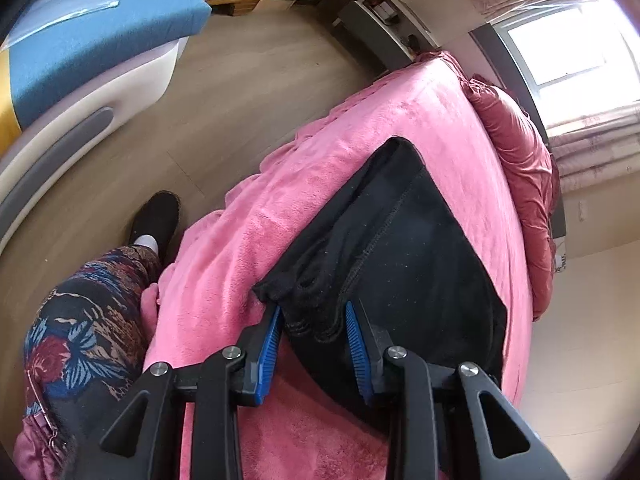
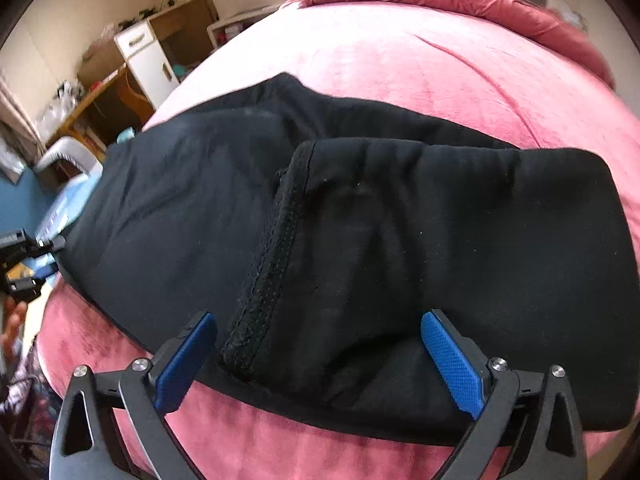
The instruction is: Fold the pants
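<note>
Black pants (image 1: 404, 240) lie folded on a pink blanket (image 1: 400, 120) covering the bed. In the right wrist view the pants (image 2: 360, 240) show a folded layer on top with a stitched hem (image 2: 276, 248) running toward me. My left gripper (image 1: 314, 316) is open, its blue pads on either side of a bunched end of the pants, not closed on it. My right gripper (image 2: 320, 332) is wide open just above the near edge of the pants, astride the hem. The left gripper also shows at the left edge of the right wrist view (image 2: 24, 264).
A dark pink pillow (image 1: 516, 176) lies at the head of the bed. The person's floral-trousered leg (image 1: 80, 340) and black shoe (image 1: 156, 220) stand on the wooden floor (image 1: 248, 92) beside the bed. A blue-topped cot (image 1: 92, 40) and a white cabinet (image 2: 148, 64) stand nearby.
</note>
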A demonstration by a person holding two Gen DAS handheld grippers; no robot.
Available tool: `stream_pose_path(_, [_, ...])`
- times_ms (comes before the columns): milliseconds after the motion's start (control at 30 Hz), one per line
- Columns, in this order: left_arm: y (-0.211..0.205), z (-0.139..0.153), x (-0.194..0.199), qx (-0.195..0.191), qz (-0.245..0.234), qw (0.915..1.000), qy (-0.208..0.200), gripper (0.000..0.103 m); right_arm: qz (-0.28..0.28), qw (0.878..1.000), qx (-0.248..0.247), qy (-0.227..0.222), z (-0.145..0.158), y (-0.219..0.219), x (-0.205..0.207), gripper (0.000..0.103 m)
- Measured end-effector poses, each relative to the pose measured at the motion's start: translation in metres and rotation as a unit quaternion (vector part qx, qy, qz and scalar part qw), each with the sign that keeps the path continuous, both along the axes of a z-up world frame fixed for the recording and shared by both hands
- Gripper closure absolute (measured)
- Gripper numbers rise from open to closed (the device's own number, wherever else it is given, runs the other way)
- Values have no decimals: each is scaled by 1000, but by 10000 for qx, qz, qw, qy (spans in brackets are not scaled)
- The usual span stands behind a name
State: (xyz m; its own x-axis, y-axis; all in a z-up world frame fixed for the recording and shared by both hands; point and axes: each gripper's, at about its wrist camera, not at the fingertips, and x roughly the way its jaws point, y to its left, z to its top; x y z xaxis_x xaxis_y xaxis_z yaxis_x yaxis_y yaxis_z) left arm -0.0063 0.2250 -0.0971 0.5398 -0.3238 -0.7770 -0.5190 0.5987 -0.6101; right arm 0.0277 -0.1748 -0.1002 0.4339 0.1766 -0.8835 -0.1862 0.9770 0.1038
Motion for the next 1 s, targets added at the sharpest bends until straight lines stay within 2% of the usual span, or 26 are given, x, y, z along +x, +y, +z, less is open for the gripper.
stream_pose_path(100, [3,6,-1,-184,-8,9997,-178,72,-73,9999,-69,-101,6,0,-3,6])
stream_pose_path(133, [3,12,0,-150,-65,9994,-290,74,-59,9999,-44,-132,9,-1,-2,11])
stream_pose_path(167, [2,17,1,-91,-151,9991,-375,80,-30,9997,29,-228,14,-1,-5,18])
stream_pose_path(200, [-1,22,2,-43,-252,9986,-465,81,9,9995,51,-314,19,0,-8,20])
stream_pose_path(333, [-24,59,11,295,-925,9897,-1049,81,605,9954,245,-698,44,17,-18,33])
stream_pose_path(400, [-34,69,17,299,-1166,9854,-1200,82,978,9918,275,-772,51,31,-21,33])
stream_pose_path(500, [-57,85,26,351,-1676,9745,-1450,83,1520,9843,573,-685,57,52,-21,33])
stream_pose_path(600, [-77,96,33,339,-2125,9634,-1601,84,2010,9751,539,-763,61,77,-21,33])
stream_pose_path(633, [-86,101,36,344,-2328,9577,-1656,87,2128,9721,640,-758,62,85,-19,33])
stream_pose_path(667, [-92,103,38,266,-2483,9529,-1722,98,2258,9685,743,-748,63,93,-17,33])
stream_pose_path(700, [-101,106,40,214,-2656,9474,-1770,98,2418,9638,844,-744,64,104,-14,33])
stream_pose_path(767, [-120,111,46,479,-3022,9368,-1696,98,2580,9589,921,-740,60,119,-9,33])
stream_pose_path(800, [-126,109,50,578,-3120,9344,-1618,98,2647,9573,929,-696,57,127,-4,33])
stream_pose_path(867, [-127,102,54,527,-3115,9369,-1495,98,2655,9580,971,-482,44,139,10,33])
stream_pose_path(1000, [-91,97,45,335,-2570,9573,-1282,95,2591,9586,1167,-160,31,143,25,33])
